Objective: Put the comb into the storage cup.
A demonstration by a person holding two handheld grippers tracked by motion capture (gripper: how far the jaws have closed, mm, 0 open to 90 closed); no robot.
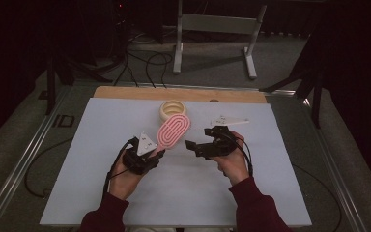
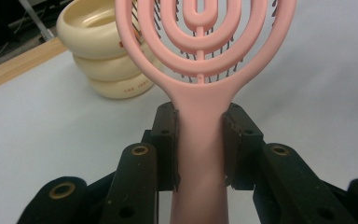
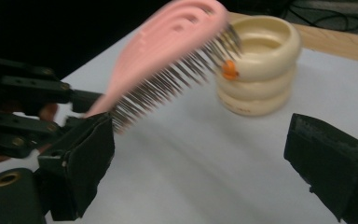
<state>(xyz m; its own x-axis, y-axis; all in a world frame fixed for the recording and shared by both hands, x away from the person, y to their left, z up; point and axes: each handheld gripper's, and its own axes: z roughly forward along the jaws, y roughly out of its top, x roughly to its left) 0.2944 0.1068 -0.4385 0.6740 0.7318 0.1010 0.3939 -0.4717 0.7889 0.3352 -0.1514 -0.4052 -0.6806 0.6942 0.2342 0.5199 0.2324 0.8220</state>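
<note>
Pink hairbrush (image 1: 173, 131) held above the white table sheet (image 1: 101, 159), near the table's middle. Its long axis runs from the handle, at the near left, to the rounded head, at the far right; the head points away from the person toward the cream ringed container (image 1: 173, 109), which stands just beyond it on the far part of the sheet. In the right gripper view the bristles face downward and the slotted back faces up.

Left gripper (image 1: 154, 155): jaws clamped on the brush handle, one pad on each side, as the left gripper view shows plainly. Right gripper (image 1: 196, 146): jaws spread wide with nothing between them, to the right of the brush and apart from it.

Limits of view: the left gripper view cuts off the top of the brush head and the handle's lower end. The right gripper view is blurred; a small orange mark (image 3: 230, 70) on the container's side cannot be identified. Whether the brush head overlaps the container or merely lies in front of it cannot be told from the high view.
</note>
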